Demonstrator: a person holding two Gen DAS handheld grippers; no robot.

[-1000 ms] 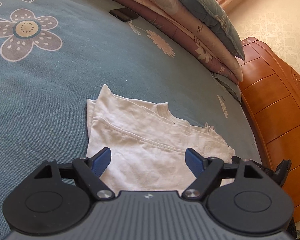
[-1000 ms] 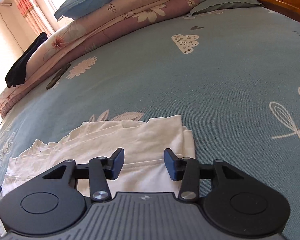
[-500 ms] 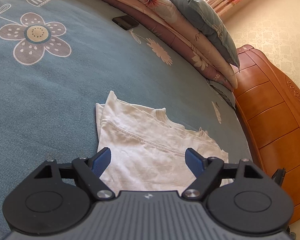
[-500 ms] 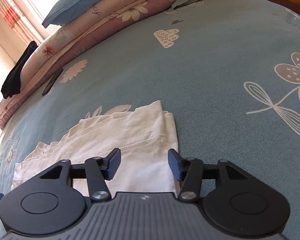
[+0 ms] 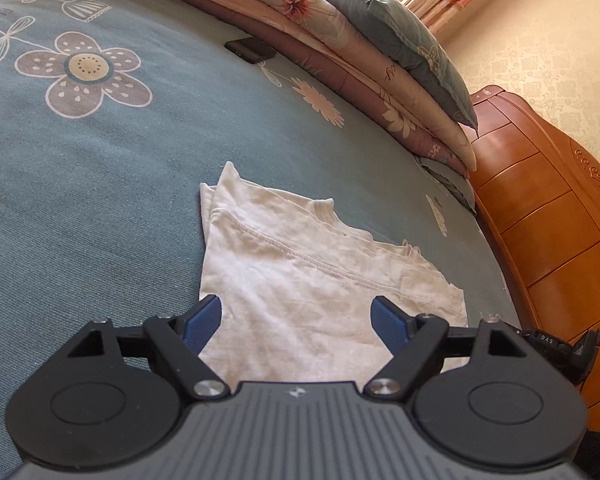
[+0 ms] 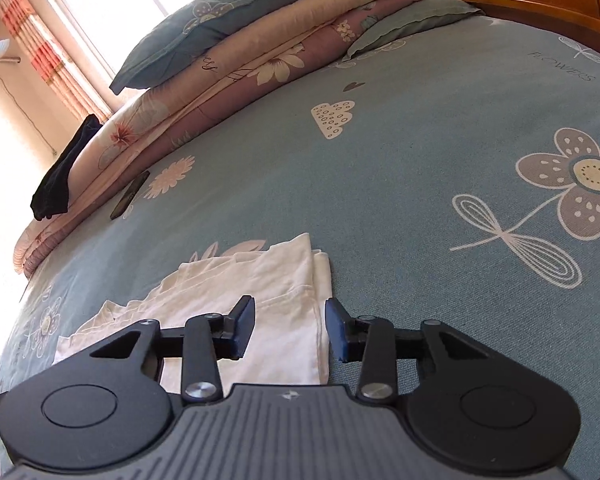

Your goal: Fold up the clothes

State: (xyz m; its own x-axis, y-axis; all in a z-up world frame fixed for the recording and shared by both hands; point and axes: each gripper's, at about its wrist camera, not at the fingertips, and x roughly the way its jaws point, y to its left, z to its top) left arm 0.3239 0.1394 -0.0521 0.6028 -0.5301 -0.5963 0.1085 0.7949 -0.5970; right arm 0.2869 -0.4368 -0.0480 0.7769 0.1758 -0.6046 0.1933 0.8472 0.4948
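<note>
shirt: white T-shirt (image 5: 300,280), already folded into a flat strip, lying on the blue flowered bedspread (image 5: 100,200). In my left view it fills 12 o'clock ahead of the jaws; in my right view it sits from 12 round to 9 o'clock.
handling: I judge it light, soft and limp, thin cotton in several layers. No stiffness, so it will sag and unfold if I lift from one point. Not fragile, and the rough bedspread should keep it from sliding much.
where to grip: pinch the stacked layers at an end edge, both corners at once. The folded edge running under my right jaws looks the cleanest hold. Catch every layer or the top one peels off.
left gripper (image 5: 298,322): wide open, nothing between the pads, hovering over the shirt's near half. Blue pads (image 5: 202,322) straddle the cloth and are not pressing it.
right gripper (image 6: 290,330): jaws have just been closing, now part open. The shirt's folded right edge lies below the gap, and the pads are not clamped on it as far as I can see.
pose: both hands pitched down and forward toward the bed, wrists roughly level, side by side over the strip. The tip of the right gripper shows at 3 o'clock in my left view.
risk: I may snag the bedspread along with the cloth.
</note>
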